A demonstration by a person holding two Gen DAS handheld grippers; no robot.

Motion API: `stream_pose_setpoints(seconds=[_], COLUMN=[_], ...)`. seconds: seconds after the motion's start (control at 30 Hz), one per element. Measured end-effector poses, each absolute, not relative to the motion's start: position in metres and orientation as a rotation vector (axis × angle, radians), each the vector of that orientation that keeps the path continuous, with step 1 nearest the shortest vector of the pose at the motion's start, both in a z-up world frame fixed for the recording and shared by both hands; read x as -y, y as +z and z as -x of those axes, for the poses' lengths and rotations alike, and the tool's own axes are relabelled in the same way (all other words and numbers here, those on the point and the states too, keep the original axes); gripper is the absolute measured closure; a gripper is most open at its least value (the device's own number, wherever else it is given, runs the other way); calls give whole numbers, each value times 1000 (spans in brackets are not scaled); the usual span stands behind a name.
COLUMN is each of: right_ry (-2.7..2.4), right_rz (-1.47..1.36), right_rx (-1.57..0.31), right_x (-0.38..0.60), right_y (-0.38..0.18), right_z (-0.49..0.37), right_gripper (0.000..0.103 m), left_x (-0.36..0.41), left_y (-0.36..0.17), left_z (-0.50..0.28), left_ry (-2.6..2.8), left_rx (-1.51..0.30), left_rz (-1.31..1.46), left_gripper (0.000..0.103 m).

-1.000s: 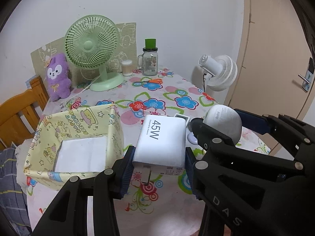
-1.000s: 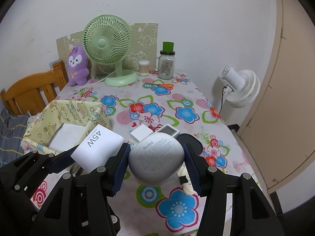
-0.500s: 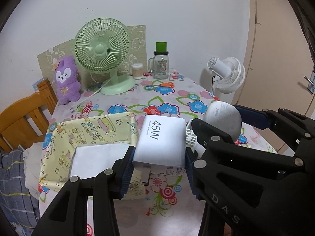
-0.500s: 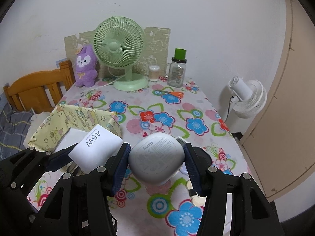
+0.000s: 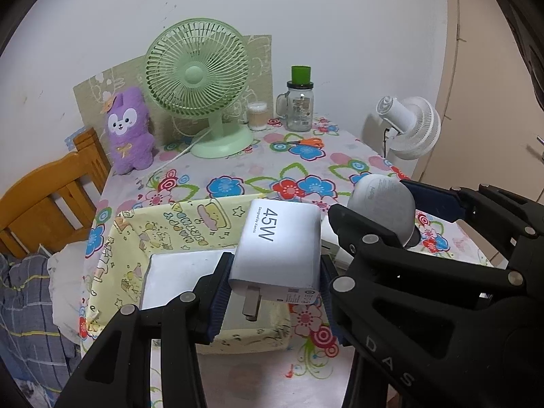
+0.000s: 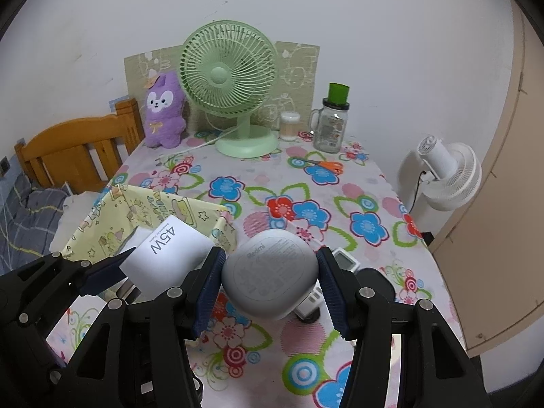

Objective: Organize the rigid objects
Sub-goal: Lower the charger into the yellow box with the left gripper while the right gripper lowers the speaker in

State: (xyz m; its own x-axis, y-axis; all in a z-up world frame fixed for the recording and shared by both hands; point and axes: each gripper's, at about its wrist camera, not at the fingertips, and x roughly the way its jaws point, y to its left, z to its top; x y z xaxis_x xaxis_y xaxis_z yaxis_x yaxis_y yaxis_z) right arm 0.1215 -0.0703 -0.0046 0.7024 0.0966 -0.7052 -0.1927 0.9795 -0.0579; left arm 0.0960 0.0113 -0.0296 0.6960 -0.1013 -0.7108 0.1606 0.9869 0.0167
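Charger (image 5: pixel 278 248), a white 45W block, is clamped in the left gripper (image 5: pixel 272 292) jaws, hanging over the yellow basket (image 5: pixel 136 238). Beside it the right gripper (image 6: pixel 268 282) jaws pinch a round grey Redmi device (image 6: pixel 270 273) above the surface (image 6: pixel 272 183). Neither is dropped in yet; small white items below the right jaws seem left.

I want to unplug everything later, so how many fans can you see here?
2. A green fan stands on the table at the back, beside the purple plush. A white fan stands off the table's right side, near the door. Others may be out of view.
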Motion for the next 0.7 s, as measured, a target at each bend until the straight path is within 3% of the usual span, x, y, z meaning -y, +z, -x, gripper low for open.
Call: stream_pose_setpoints(seconds=[0.7], right_ry=[257], right_rz=[142], right_rx=[-857], right_x=[12], right_y=[-28], right_z=[-164], right_gripper=[45], left_x=[-68], left_y=[-47], left_z=[-128], left_ry=[-95], left_rx=[-874], left_rz=[-67], left_gripper=[54])
